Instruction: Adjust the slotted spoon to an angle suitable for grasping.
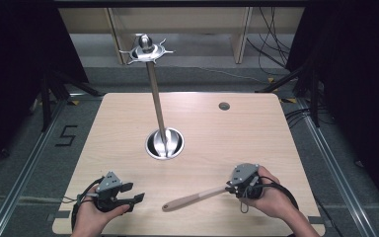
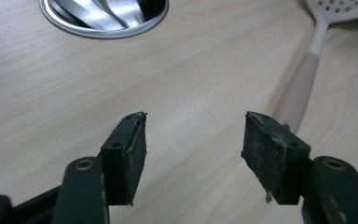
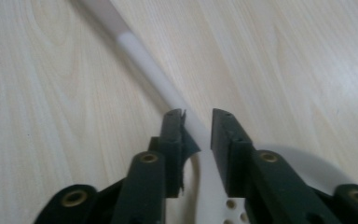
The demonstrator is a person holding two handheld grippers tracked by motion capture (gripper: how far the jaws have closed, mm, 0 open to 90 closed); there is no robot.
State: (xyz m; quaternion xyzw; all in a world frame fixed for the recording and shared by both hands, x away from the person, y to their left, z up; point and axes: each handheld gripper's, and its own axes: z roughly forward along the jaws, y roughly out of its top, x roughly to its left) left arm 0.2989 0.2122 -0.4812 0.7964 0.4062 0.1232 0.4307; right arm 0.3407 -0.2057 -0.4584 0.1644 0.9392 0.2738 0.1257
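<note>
**Slotted spoon gripped at its neck, left jaws wide and empty**

The right gripper (image 3: 197, 122) has its jaws narrowed around the neck of the slotted spoon (image 1: 193, 198), just above the perforated head. The spoon's handle lies low over the table (image 1: 256, 128), pointing toward the left gripper (image 2: 193, 140), whose jaws stand wide with bare wood between them. The metal base (image 1: 165, 144) of the upright stand (image 1: 154, 86) sits beyond both, at the table's middle

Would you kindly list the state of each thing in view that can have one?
Beige slotted plastic spatula: lying flat on the table, neck between the right gripper's jaws.
Right gripper: jaws narrowed around the spatula neck.
Left gripper: open, empty.
Tall metal hook stand: upright, hooks bare.
</note>
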